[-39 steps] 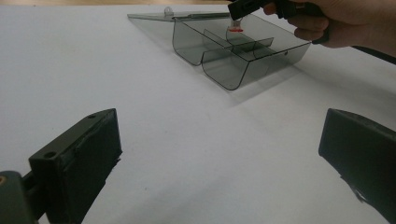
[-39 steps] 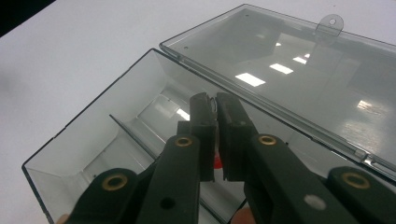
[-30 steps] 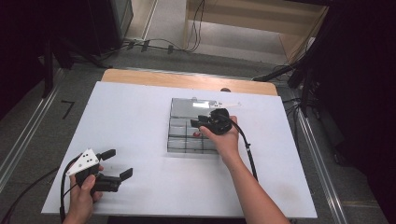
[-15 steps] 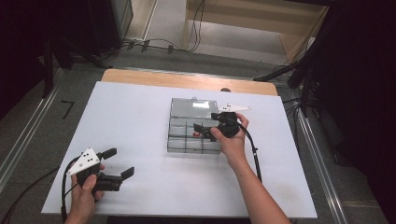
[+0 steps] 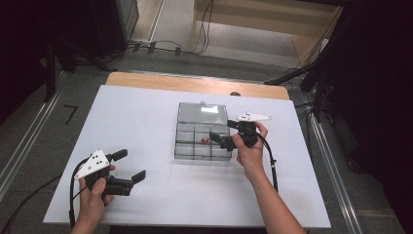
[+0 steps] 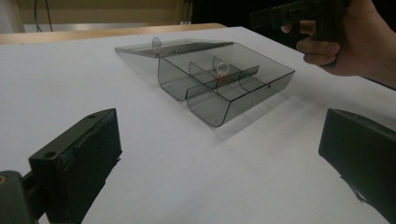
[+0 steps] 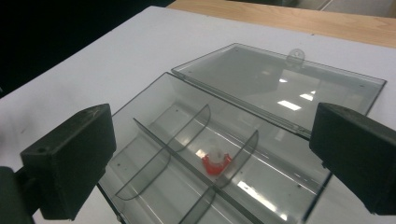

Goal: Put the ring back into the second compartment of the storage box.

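Box (image 5: pixel 202 139): clear smoky plastic, divided into compartments, at the middle of the white table (image 5: pixel 136 117); its lid (image 5: pixel 202 113) lies open flat on the far side.
Red piece (image 5: pixel 205 140): small, with a clear top, resting on the box floor in a middle compartment, beside a divider; in the right gripper view (image 7: pixel 215 161) it sits just against the crossing of the dividers.
Right gripper (image 5: pixel 217 137): over the right part of the box, pointing left; jaws have just been opening and now stand wide, with nothing between them.
Piece and right jaws: the piece lies below and ahead of the jaws, in line with the gap between them, not touched by either pad.
Left gripper (image 5: pixel 132 166): at the near left of the table, well apart from the box; jaws wide, holding nothing.
Piece and left jaws: in the left gripper view the box (image 6: pixel 219 81) and piece (image 6: pixel 222 77) lie far ahead, between the two jaws only in line of sight.
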`<action>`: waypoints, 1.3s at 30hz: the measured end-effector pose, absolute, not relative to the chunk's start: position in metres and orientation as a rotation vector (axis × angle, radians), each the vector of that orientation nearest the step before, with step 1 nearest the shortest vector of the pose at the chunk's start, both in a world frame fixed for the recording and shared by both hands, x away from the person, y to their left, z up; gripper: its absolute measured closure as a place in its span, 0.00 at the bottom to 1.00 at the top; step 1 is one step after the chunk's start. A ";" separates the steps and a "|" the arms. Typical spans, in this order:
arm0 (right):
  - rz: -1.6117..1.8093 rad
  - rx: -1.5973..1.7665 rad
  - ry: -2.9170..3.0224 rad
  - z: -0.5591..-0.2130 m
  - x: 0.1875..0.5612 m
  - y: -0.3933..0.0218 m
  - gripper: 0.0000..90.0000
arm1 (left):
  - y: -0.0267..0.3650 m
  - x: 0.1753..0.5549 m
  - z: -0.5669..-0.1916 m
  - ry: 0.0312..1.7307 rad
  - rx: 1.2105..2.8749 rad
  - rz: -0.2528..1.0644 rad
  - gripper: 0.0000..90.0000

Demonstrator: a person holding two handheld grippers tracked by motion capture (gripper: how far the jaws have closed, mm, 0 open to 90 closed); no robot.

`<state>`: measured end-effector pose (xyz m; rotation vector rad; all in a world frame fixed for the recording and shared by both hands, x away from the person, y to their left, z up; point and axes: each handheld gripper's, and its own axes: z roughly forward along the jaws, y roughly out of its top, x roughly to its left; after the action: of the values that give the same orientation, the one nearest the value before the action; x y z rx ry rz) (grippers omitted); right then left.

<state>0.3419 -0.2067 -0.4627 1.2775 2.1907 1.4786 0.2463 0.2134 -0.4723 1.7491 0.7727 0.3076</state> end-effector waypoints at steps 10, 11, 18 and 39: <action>1.498 1.260 2.189 -0.462 0.335 -0.220 0.00 | 0.199 0.259 -0.463 0.762 1.787 0.286 0.00; 1.502 1.261 2.190 -0.462 0.334 -0.221 0.00 | 0.197 0.261 -0.462 0.761 1.785 0.275 0.00; 1.513 1.248 2.197 -0.467 0.327 -0.225 0.00 | 0.181 0.275 -0.454 0.740 1.802 0.252 0.00; 1.542 1.227 2.232 -0.472 0.325 -0.231 0.00 | 0.150 0.340 -0.442 0.711 1.840 0.245 0.00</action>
<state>0.3253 -0.2307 -0.4721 1.2270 2.2317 1.5422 0.3403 0.1504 -0.4424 1.8400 0.7114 0.2453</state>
